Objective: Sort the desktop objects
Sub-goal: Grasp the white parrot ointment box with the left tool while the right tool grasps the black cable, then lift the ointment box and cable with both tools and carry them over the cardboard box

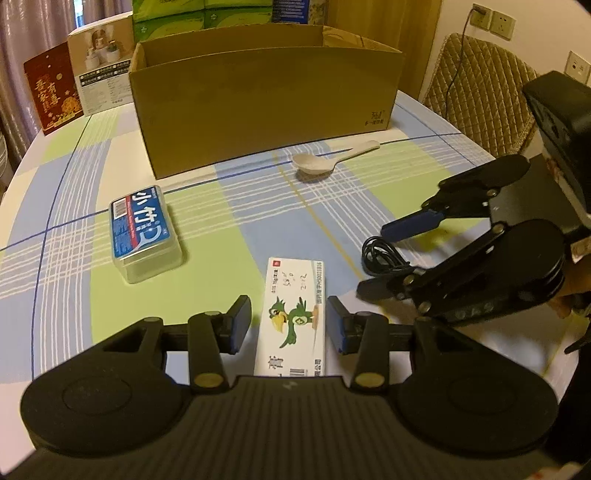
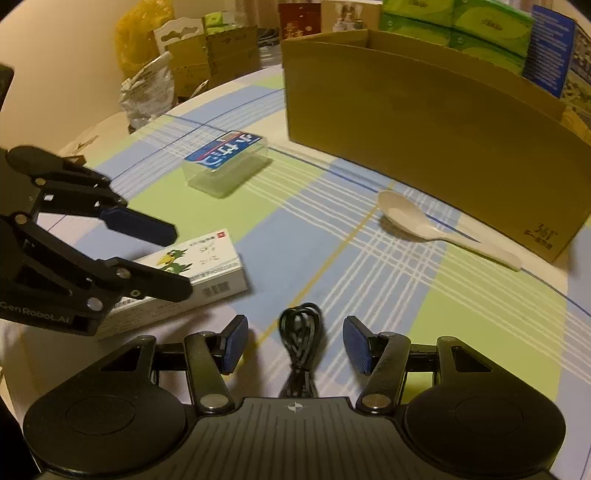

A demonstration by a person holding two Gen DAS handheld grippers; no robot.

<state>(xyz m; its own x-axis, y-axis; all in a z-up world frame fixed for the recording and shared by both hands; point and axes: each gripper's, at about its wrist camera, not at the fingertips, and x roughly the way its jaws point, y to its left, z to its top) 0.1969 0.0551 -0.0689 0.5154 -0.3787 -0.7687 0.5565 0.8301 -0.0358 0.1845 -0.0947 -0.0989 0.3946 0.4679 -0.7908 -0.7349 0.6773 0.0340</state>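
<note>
A white medicine box [image 1: 295,314] printed with a green bird lies flat between the fingers of my left gripper [image 1: 290,325]. The jaws are open, with a gap showing at the left pad. The right wrist view shows the same box [image 2: 207,262] under the left gripper [image 2: 162,254]. A coiled black cable [image 2: 301,332] lies between the open jaws of my right gripper [image 2: 295,343], untouched by the pads. In the left wrist view the right gripper [image 1: 391,256] straddles that cable [image 1: 384,258]. Farther off lie a clear case with a blue label [image 1: 146,232] and a white spoon [image 1: 325,158].
A large open cardboard box [image 1: 266,103] stands at the back of the checked tablecloth [image 1: 229,221], right behind the spoon. Red and white cartons [image 1: 55,92] and green tissue packs [image 2: 461,22] stand beyond it. A padded chair [image 1: 480,85] is at the right; bags [image 2: 147,92] crowd the far left.
</note>
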